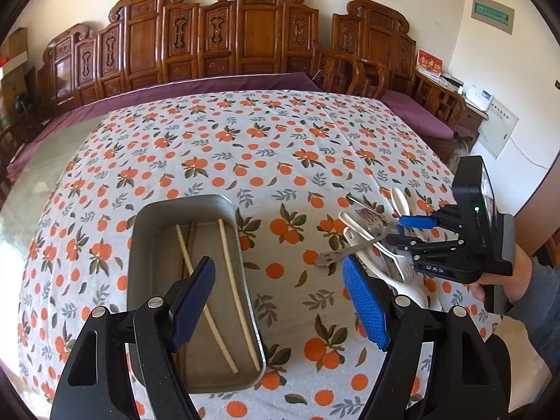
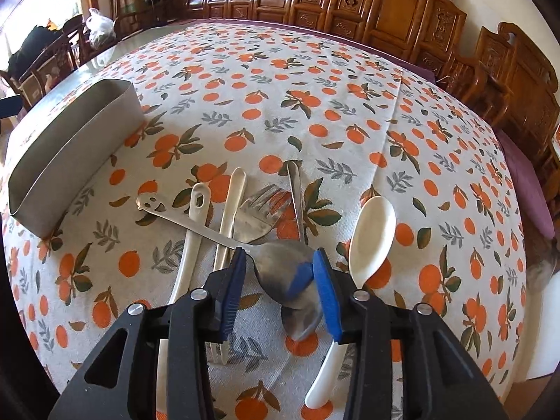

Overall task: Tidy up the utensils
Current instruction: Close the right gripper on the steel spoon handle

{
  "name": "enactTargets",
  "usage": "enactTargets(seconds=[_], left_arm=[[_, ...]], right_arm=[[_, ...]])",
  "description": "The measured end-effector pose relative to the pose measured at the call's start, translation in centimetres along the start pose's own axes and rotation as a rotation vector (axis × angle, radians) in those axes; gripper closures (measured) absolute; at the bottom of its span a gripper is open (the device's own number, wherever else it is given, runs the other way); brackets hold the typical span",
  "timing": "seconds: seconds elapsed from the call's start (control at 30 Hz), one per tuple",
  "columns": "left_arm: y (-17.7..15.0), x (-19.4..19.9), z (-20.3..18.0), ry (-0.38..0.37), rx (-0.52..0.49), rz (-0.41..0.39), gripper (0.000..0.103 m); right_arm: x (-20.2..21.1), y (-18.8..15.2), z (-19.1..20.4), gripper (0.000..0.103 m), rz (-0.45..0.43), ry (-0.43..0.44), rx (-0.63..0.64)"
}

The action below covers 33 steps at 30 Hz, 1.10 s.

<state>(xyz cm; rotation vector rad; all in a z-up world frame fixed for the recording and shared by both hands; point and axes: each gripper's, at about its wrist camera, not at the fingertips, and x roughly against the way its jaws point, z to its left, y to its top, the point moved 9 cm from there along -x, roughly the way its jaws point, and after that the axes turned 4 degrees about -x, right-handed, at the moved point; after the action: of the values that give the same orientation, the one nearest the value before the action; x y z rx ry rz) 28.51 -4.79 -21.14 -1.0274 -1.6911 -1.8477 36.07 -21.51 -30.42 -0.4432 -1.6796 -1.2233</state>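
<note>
A grey metal tray (image 1: 140,245) on the orange-print tablecloth holds several chopsticks (image 1: 231,273). It also shows at the left of the right wrist view (image 2: 70,147). My left gripper (image 1: 280,301) is open and empty, hovering by the tray's right rim. A pile of utensils lies to the right: a metal spoon (image 2: 280,262) with a smiley-face handle, a white spoon (image 2: 371,234), white forks (image 2: 231,203), a metal fork (image 2: 259,210). My right gripper (image 2: 280,280) is open, its blue pads on either side of the metal spoon's bowl. It also shows in the left wrist view (image 1: 402,229).
The table (image 1: 280,140) is covered by the tablecloth. Carved wooden chairs (image 1: 217,35) and a purple-cushioned bench (image 1: 416,112) stand behind it. The table's bare glass edge (image 1: 42,175) shows at the left.
</note>
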Motion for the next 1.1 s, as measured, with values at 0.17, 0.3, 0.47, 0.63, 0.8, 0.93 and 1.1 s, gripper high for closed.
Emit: enactTargets(seconds=[0.17, 0.3, 0.47, 0.63, 0.8, 0.93, 1.1], left_arm=[[0.1, -0.2, -0.9, -0.009, -0.025, 0.006, 0.031], [-0.2, -0.3, -1.2, -0.012, -0.021, 0.012, 0.031], [-0.5, -0.2, -1.5, -0.012, -0.023, 0.018, 0.031], [-0.7, -0.2, -2.1, -0.012, -0.035, 0.019, 0.031], [-1.0, -0.3, -2.8, -0.012, -0.040, 0.025, 0.031], [-1.3, -0.7, -3.6, -0.020, -0.044, 0.041, 0.031], [-1.7, -1.2, -4.7, -0.026, -0.057, 0.057, 0.031]], right_arm=[[-0.2, -0.2, 0.6, 0.059, 0.017, -0.036, 0.099], [-0.3, -0.7, 0.4, 0.062, 0.021, -0.070, 0.133], [0.3, -0.6, -0.1, 0.076, 0.010, -0.075, 0.105], [1.4, -0.1, -0.6, 0.091, -0.011, -0.069, 0.078], [2.0, 0.3, -1.2, 0.103, -0.018, -0.051, 0.035], [2.7, 0.2, -1.6, 0.103, -0.013, -0.032, -0.007], [3.4, -0.2, -1.8, 0.103, -0.025, -0.011, -0.029]])
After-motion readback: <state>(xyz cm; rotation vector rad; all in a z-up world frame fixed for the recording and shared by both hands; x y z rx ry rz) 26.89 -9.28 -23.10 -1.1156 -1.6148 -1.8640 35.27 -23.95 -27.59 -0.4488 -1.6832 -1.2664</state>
